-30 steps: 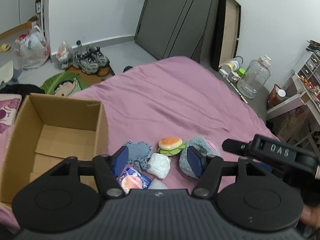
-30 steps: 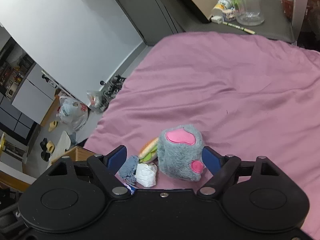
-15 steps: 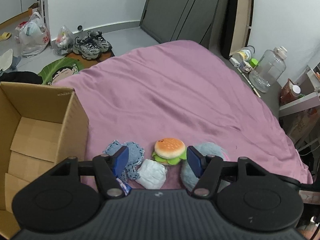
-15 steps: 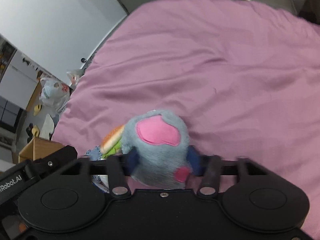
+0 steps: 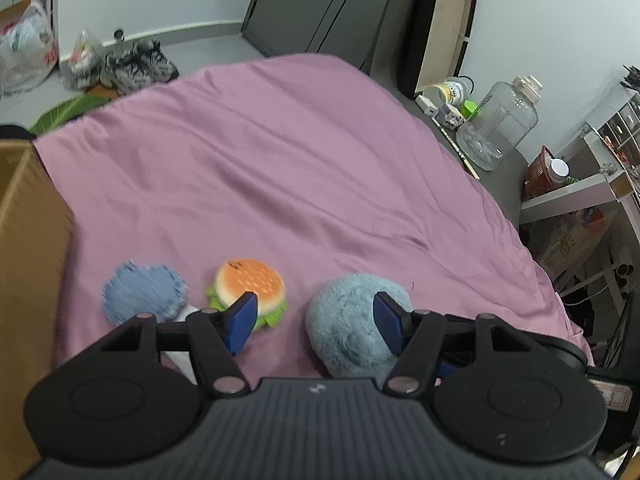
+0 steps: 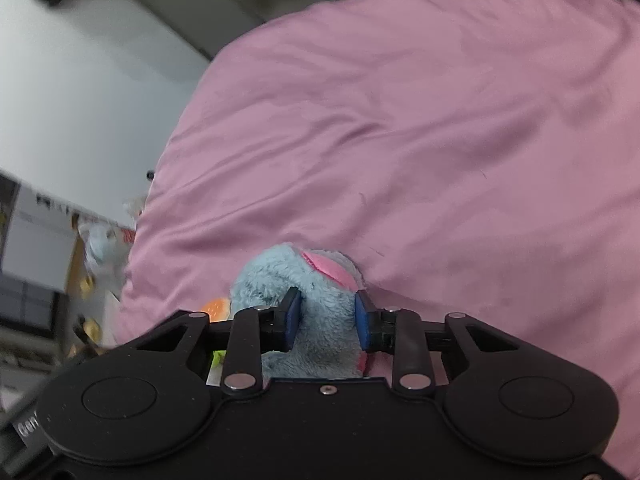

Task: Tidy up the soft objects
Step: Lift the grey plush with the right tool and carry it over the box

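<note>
Two hand-held grippers over the bed (image 5: 280, 160). Right hand-held gripper (image 6: 327, 320), jaws just closing, pinches the plush paw (image 6: 320, 280). Left hand-held gripper (image 5: 314, 320) hangs released, empty, beside the burger (image 5: 250, 284).

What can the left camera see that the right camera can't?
Only the left wrist view shows the fuzzy blue pad, the cardboard box, the big clear jug, the sneakers on the floor, and the left gripper, open with nothing between its fingers.

Only the right wrist view shows the plush paw's pink patch and the right gripper, whose jaws have just been closing and now squeeze the paw.

Both show the grey-blue plush paw, the burger toy and the pink bedsheet.
</note>
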The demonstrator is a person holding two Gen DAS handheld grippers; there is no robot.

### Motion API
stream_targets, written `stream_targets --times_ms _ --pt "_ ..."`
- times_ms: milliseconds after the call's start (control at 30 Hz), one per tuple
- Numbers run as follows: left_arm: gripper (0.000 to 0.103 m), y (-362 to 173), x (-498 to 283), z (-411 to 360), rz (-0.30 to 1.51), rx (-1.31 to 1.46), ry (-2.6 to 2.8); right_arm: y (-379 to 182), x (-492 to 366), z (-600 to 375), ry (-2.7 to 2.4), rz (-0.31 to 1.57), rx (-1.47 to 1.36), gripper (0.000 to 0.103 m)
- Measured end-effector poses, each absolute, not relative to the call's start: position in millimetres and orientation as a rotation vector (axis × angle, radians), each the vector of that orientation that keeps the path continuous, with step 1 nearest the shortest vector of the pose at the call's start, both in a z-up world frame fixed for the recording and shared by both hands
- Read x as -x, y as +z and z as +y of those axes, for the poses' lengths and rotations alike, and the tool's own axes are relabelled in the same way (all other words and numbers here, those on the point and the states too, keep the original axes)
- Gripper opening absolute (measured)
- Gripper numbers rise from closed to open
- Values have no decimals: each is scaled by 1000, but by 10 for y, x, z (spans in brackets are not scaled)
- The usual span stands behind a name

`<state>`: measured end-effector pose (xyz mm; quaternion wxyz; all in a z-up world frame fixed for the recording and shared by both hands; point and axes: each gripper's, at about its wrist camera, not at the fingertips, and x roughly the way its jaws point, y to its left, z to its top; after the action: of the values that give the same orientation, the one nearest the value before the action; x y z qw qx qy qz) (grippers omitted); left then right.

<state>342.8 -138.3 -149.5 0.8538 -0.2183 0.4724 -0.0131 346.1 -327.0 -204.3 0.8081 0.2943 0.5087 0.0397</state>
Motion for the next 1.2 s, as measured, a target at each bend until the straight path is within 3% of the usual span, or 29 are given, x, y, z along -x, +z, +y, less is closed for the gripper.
stream_targets --times_ms 67,233,300,367,467,1200 --pt "57 -1565 -3448 -1417 1034 497 -9 -2075 -3449 -3336 74 1086 -679 27" --pt "55 -1648 -3452 -1475 1047 565 -15 -2127 -3406 -3379 72 1083 -732 27" --pt "48 -1695 -3479 -1498 1054 588 -6 -2132 -3400 -3379 69 1077 -737 26" --pt "25 -1773 -3504 -1481 1079 649 3 -2137 -3392 -3392 72 1073 -748 25" --pt "19 -1819 -3478 -1457 1059 707 3 -2132 -3352 -3425 79 1062 -763 23" --pt "18 -1022 -2896 -835 894 655 -14 -1456 -2921 -2782 312 874 -624 22"
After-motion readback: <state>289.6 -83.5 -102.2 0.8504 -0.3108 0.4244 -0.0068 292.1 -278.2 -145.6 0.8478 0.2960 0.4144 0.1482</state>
